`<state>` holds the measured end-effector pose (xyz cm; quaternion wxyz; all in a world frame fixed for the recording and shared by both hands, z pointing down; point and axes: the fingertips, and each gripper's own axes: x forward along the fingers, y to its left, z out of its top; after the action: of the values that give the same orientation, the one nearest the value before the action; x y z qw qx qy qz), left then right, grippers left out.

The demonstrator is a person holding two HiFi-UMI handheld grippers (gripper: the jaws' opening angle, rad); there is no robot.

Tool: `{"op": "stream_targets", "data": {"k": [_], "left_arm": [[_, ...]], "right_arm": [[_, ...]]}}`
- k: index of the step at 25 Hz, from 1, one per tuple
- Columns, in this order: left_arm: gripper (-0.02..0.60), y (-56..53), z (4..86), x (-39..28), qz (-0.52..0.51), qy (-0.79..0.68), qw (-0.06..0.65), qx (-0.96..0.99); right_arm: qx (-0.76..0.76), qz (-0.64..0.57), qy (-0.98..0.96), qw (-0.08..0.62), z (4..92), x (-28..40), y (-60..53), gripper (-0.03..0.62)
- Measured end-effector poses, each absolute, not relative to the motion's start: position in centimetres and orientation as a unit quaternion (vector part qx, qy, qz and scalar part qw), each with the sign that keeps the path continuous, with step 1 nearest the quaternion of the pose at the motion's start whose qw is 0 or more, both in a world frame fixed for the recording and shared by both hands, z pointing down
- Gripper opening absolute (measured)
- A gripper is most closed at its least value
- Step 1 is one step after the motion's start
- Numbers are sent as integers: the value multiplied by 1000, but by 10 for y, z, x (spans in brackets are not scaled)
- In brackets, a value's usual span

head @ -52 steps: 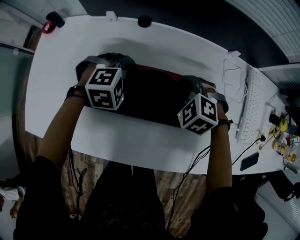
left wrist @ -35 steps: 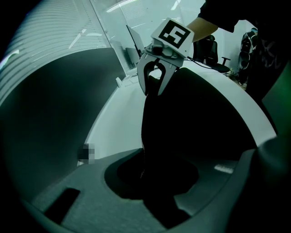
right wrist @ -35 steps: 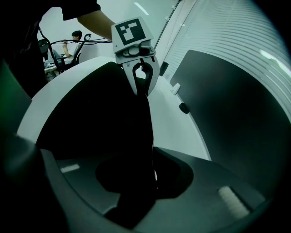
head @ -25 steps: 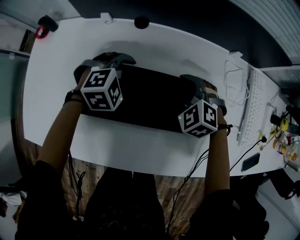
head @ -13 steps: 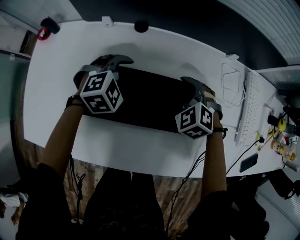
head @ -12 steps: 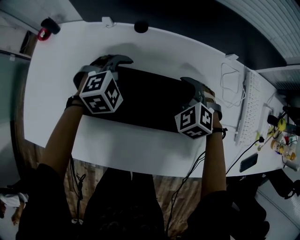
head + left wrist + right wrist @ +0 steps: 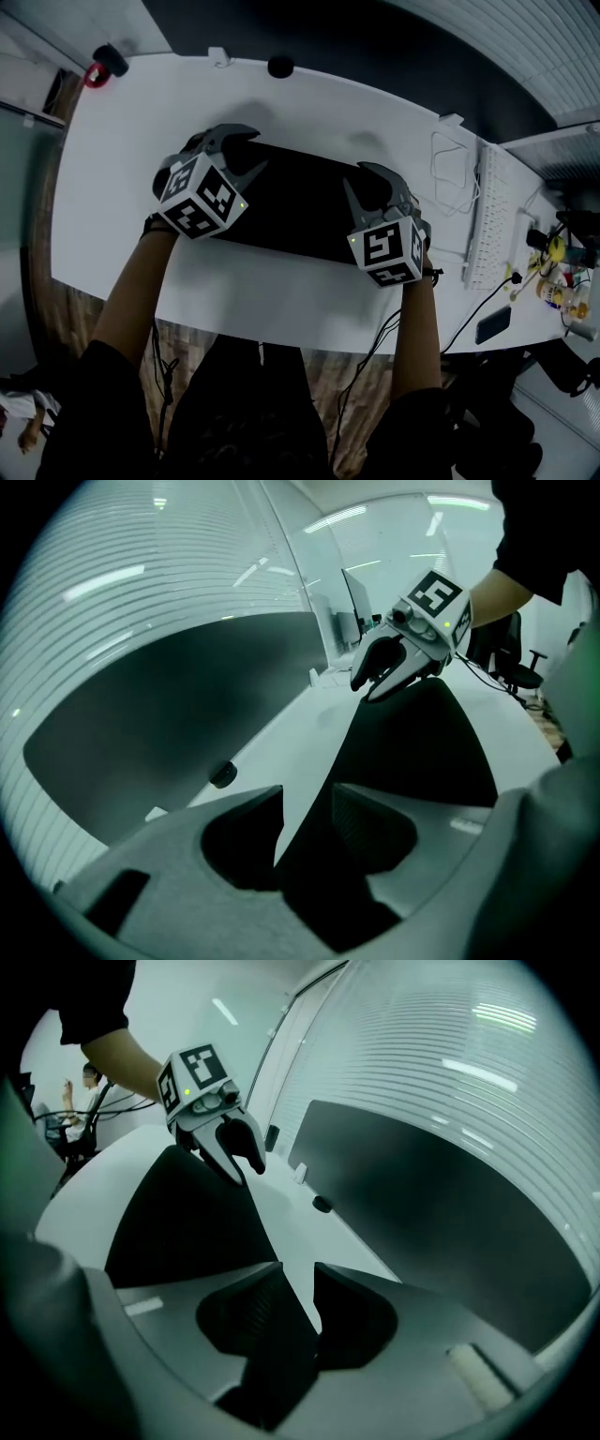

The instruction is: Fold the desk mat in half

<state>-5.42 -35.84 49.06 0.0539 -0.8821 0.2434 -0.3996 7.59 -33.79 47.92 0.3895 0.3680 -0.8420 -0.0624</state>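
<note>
The matte black mat [image 7: 300,202], a long rectangle, lies flat on the smooth white table [image 7: 112,187]. The left gripper [image 7: 262,148] hangs over its 9 o'clock end and the right gripper [image 7: 353,175] over its 3 o'clock end. Both pairs of grey, ribbed fingers [image 7: 361,822] have just been closing but stand apart, clamping nothing. The mat's edge runs behind each gap.
</note>
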Motion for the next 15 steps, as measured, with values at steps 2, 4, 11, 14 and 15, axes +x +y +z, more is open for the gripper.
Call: {"op": "stream_targets", "data": {"k": [2, 4, 11, 14, 15], "left_arm": [[149, -355, 487, -53, -384, 253, 40, -887], [138, -351, 483, -54, -371, 266, 28, -889], [80, -329, 469, -57, -325, 305, -10, -895], [53, -318, 470, -59, -313, 317, -28, -895], [37, -315, 469, -59, -309, 321, -35, -895]], "right_arm": [[382, -37, -853, 354, 472, 72, -334, 114], [399, -19, -857, 325, 467, 71, -331, 110], [436, 4, -852, 291, 458, 68, -312, 49], [449, 14, -850, 274, 454, 66, -304, 29], [453, 16, -850, 269, 452, 65, -302, 20]]}}
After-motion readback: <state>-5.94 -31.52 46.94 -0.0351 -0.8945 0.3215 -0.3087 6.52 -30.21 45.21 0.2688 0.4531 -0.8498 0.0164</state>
